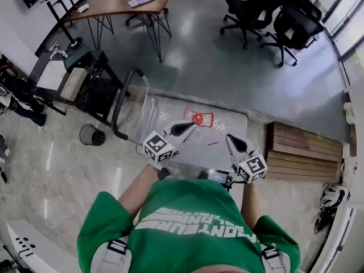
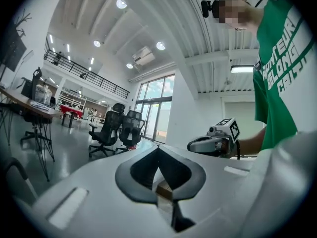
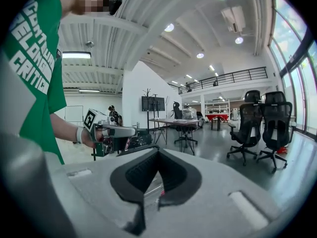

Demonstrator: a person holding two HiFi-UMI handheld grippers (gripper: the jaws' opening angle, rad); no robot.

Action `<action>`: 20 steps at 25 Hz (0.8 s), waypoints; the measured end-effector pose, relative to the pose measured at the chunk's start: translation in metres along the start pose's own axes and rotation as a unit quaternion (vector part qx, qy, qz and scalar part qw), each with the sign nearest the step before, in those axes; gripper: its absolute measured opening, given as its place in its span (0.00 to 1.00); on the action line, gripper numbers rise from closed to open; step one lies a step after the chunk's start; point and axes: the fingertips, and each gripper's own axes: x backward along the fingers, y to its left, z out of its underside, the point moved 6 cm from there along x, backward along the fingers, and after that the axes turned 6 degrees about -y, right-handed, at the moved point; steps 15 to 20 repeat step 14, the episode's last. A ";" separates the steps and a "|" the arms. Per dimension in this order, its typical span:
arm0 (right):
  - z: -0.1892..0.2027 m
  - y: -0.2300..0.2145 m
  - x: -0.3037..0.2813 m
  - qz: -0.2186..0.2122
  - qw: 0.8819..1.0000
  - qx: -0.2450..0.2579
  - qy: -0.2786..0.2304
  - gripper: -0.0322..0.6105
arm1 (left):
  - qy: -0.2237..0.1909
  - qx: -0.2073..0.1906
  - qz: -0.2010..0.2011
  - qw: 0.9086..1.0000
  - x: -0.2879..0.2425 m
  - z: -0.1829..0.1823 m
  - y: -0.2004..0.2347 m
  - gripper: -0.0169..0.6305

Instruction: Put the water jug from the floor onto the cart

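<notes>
The cart (image 1: 227, 124) is a flat metal platform with a black push handle (image 1: 120, 104) at its left end. A red cap (image 1: 198, 118) with thin red lines around it shows on the platform; it looks like the top of a clear water jug, whose body I cannot make out. My left gripper (image 1: 191, 126) is shut and empty, its tip just beside the cap. My right gripper (image 1: 230, 137) is also shut and empty, over the platform's right part. In the gripper views each gripper's shut jaws (image 2: 157, 150) (image 3: 157, 151) point level across the room, and the jug is hidden.
A black bin (image 1: 91, 134) and a black rack (image 1: 94, 87) stand left of the cart. A wooden pallet (image 1: 307, 152) lies to its right. Black office chairs (image 1: 273, 16) and a wooden table (image 1: 122, 1) stand farther off. A white helmet (image 1: 331, 196) lies at the right.
</notes>
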 end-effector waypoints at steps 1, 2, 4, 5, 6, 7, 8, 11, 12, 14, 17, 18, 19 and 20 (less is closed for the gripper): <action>0.000 0.000 0.001 0.004 1.000 0.001 -0.001 0.04 | 0.001 0.000 0.001 1.000 -0.001 0.000 0.001 0.05; -0.001 0.000 0.002 0.007 1.000 0.004 -0.002 0.04 | 0.003 0.002 0.001 1.000 -0.001 0.001 0.002 0.05; -0.003 0.002 0.004 0.008 1.000 0.010 -0.005 0.04 | 0.003 0.003 0.003 1.000 -0.002 0.003 0.002 0.05; -0.004 0.000 0.004 0.009 1.000 0.012 -0.005 0.04 | 0.002 0.001 0.004 1.000 -0.003 0.003 0.001 0.05; -0.003 -0.002 0.005 0.012 1.000 0.013 -0.004 0.04 | 0.000 -0.001 0.004 1.000 -0.005 0.003 0.001 0.05; -0.002 -0.005 0.007 0.016 1.000 0.011 -0.002 0.04 | -0.003 -0.002 0.003 1.000 -0.007 0.003 0.001 0.05; -0.001 -0.007 0.009 0.018 1.000 0.007 -0.002 0.04 | -0.006 -0.002 0.003 1.000 -0.009 0.002 0.000 0.05; 0.000 -0.008 0.007 0.021 1.000 0.003 0.000 0.04 | -0.007 0.002 0.002 1.000 -0.008 0.003 0.002 0.05; 0.000 -0.006 0.005 0.020 1.000 0.006 0.001 0.04 | -0.005 0.005 0.000 1.000 -0.007 0.004 0.003 0.05; -0.001 -0.002 0.002 0.016 1.000 0.014 0.005 0.04 | -0.003 0.012 -0.004 1.000 -0.003 0.006 0.005 0.05; -0.001 -0.002 0.002 0.016 1.000 0.014 0.005 0.04 | -0.003 0.012 -0.004 1.000 -0.003 0.006 0.005 0.05; -0.001 -0.002 0.002 0.016 1.000 0.014 0.005 0.04 | -0.003 0.012 -0.004 1.000 -0.003 0.006 0.005 0.05; -0.001 -0.002 0.002 0.016 1.000 0.014 0.005 0.04 | -0.003 0.012 -0.004 1.000 -0.003 0.006 0.005 0.05; -0.001 -0.002 0.002 0.016 1.000 0.014 0.005 0.04 | -0.003 0.012 -0.004 1.000 -0.003 0.006 0.005 0.05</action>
